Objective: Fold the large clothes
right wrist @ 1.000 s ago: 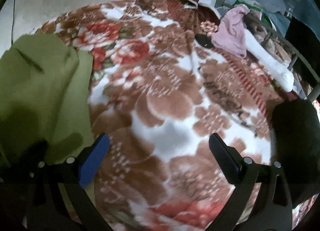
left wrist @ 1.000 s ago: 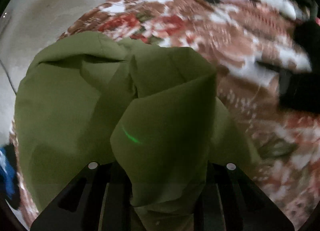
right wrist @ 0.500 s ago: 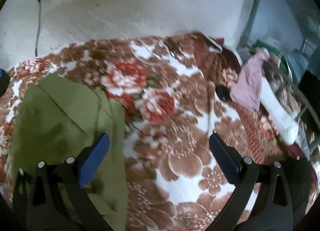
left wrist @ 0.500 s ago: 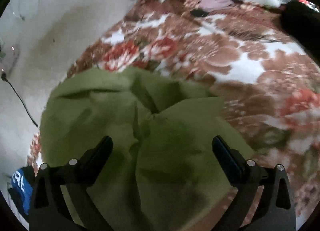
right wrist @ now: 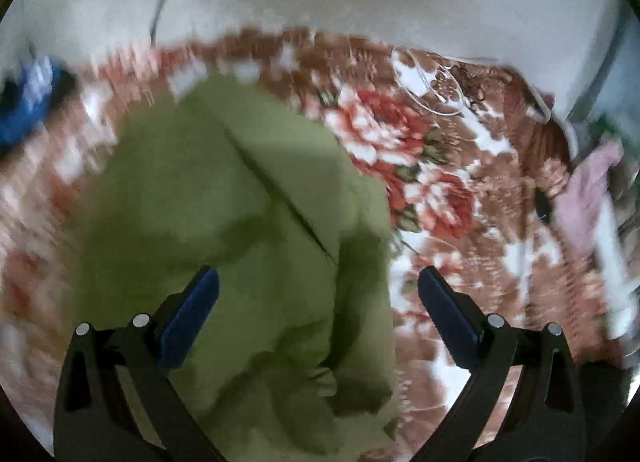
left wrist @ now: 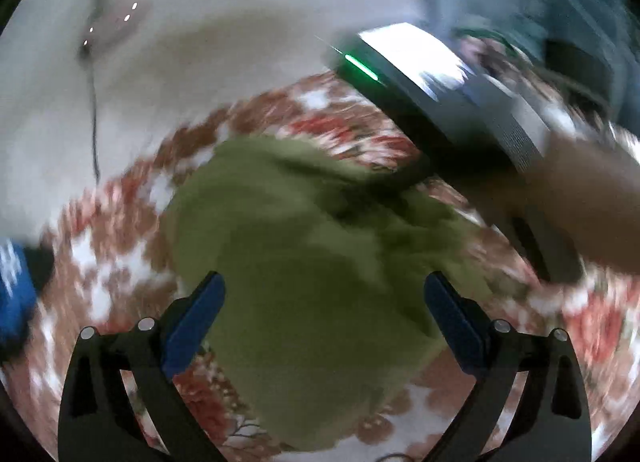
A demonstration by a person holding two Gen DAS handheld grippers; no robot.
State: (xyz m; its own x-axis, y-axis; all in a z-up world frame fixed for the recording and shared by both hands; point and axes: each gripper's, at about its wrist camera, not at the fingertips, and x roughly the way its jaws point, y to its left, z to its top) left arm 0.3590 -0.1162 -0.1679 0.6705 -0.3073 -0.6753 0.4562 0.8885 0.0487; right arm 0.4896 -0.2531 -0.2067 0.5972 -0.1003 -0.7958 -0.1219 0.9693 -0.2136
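Observation:
An olive-green garment (left wrist: pixel 304 262) lies bunched in loose folds on a floral brown, red and white blanket (left wrist: pixel 120 246). My left gripper (left wrist: pixel 324 302) is open and empty, raised above the cloth. The right gripper's body (left wrist: pixel 452 98), with a green light, crosses the upper right of the left wrist view over the garment's far edge. In the right wrist view the garment (right wrist: pixel 240 230) fills the left and centre. My right gripper (right wrist: pixel 318 294) is open and empty above it. Both views are motion-blurred.
A pale wall (left wrist: pixel 208 46) with a dangling cable (left wrist: pixel 94 110) stands behind the bed. A blue item (right wrist: pixel 28 102) lies at the far left. Pink and white clothes (right wrist: pixel 588 190) and a dark object (right wrist: pixel 542 202) lie at the right. A thin wire hoop (right wrist: pixel 428 82) rests on the blanket (right wrist: pixel 460 222).
My left gripper let go of the green garment, opened and pulled up and back. My right gripper swung left from the bare blanket to above the garment.

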